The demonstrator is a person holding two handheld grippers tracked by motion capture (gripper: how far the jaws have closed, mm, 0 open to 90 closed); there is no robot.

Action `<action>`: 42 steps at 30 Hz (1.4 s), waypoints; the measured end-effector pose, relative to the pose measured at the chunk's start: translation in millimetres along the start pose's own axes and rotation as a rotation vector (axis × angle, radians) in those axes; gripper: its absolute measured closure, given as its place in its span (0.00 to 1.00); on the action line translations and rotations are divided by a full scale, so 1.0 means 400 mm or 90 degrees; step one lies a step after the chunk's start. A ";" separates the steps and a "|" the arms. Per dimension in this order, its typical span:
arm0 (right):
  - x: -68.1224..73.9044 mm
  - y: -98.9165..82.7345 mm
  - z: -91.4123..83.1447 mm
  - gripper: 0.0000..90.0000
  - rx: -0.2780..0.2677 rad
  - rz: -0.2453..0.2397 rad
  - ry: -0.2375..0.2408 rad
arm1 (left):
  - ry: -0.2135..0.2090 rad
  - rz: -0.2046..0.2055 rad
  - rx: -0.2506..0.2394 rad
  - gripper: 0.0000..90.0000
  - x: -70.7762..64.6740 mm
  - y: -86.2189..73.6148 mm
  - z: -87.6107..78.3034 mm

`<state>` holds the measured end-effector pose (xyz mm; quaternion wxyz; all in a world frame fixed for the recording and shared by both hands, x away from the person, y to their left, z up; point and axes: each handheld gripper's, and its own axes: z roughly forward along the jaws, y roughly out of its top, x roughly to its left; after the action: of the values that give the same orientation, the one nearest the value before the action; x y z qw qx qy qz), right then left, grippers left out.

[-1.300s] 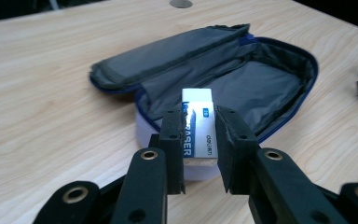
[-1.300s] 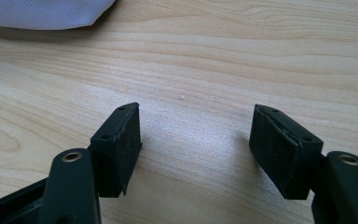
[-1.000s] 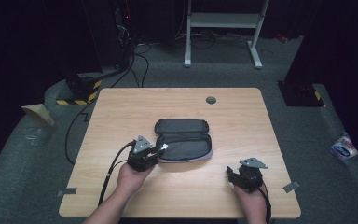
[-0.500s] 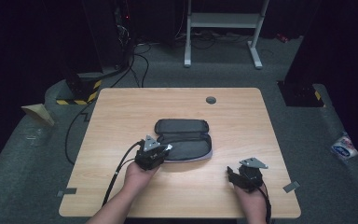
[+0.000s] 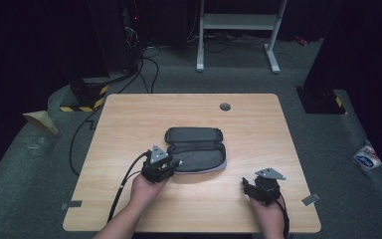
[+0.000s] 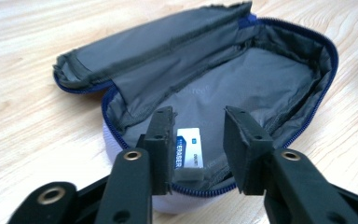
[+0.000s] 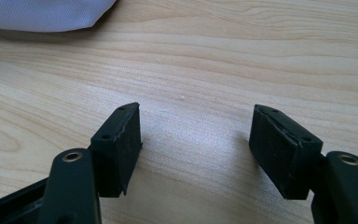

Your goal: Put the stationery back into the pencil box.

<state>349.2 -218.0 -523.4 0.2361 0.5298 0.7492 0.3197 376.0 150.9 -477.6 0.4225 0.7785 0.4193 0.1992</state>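
The eraser (image 6: 189, 154), a white block in a blue and white sleeve, lies inside the open pencil case (image 5: 196, 149), at the case's near left end just within the blue zipper edge. The case sits near the middle of the desk (image 5: 129, 119), its grey lid folded back towards the far side so the lined interior is exposed. Apart from the eraser, the part of the lining that shows looks bare.

The left gripper (image 5: 178, 163) hangs at that near left end of the case, and its jaws have just been opening: they now stand apart on either side of the eraser. One pad sits right beside it, and whether it touches is hard to tell; the other stands off. My reading is that the eraser has been set down in the case and let go.

To the right, well apart from the case, the right gripper (image 7: 198, 144) waits over bare wood near the front edge, its jaws spread with nothing between them, probably parked out of the way.
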 end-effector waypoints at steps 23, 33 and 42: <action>0.000 0.001 0.001 0.37 0.000 0.001 0.000 | 0.076 -0.072 0.037 0.46 0.220 -0.154 -0.109; 0.000 0.001 0.001 0.37 0.000 0.001 0.000 | 0.101 -0.079 0.110 0.29 0.310 -0.227 -0.159; 0.000 0.001 0.001 0.37 -0.001 -0.001 0.000 | 0.153 -0.017 0.082 0.16 0.258 -0.272 -0.191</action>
<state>349.6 -218.1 -523.4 0.2369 0.5290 0.7496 0.3196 331.3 304.7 -528.9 0.3213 0.7689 0.4890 0.2579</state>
